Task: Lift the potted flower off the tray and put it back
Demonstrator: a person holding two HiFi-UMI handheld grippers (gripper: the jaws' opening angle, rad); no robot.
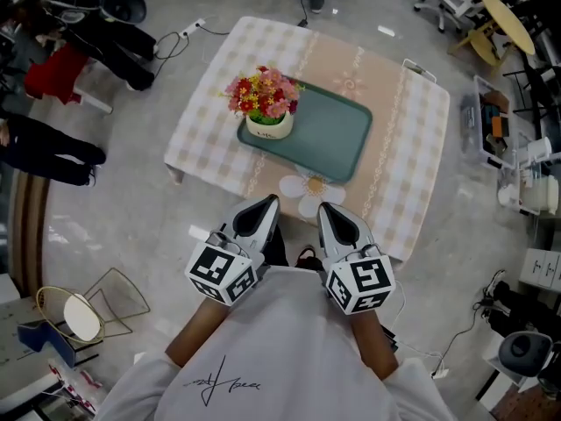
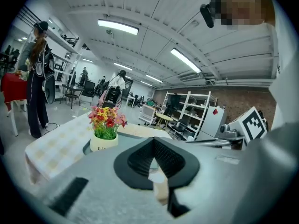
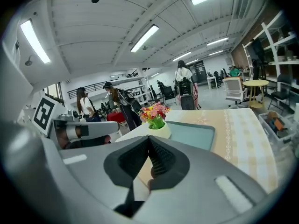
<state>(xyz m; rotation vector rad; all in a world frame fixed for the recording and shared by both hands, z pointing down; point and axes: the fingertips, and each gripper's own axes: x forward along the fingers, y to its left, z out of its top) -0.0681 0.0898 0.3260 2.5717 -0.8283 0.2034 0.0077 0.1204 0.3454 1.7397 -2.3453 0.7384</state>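
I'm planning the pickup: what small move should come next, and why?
Probably carry the left gripper and right gripper forward toward the potted flower. It stands at the left end of the tray; both grippers are shut, empty and well short of it.

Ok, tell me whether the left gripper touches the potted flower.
Apart. The head view shows tablecloth and tray between the left gripper and the potted flower.

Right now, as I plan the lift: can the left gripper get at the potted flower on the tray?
Probably yes, once it advances: nothing stands between the left gripper and the potted flower on the tray. Its jaws are shut, though, and must open.
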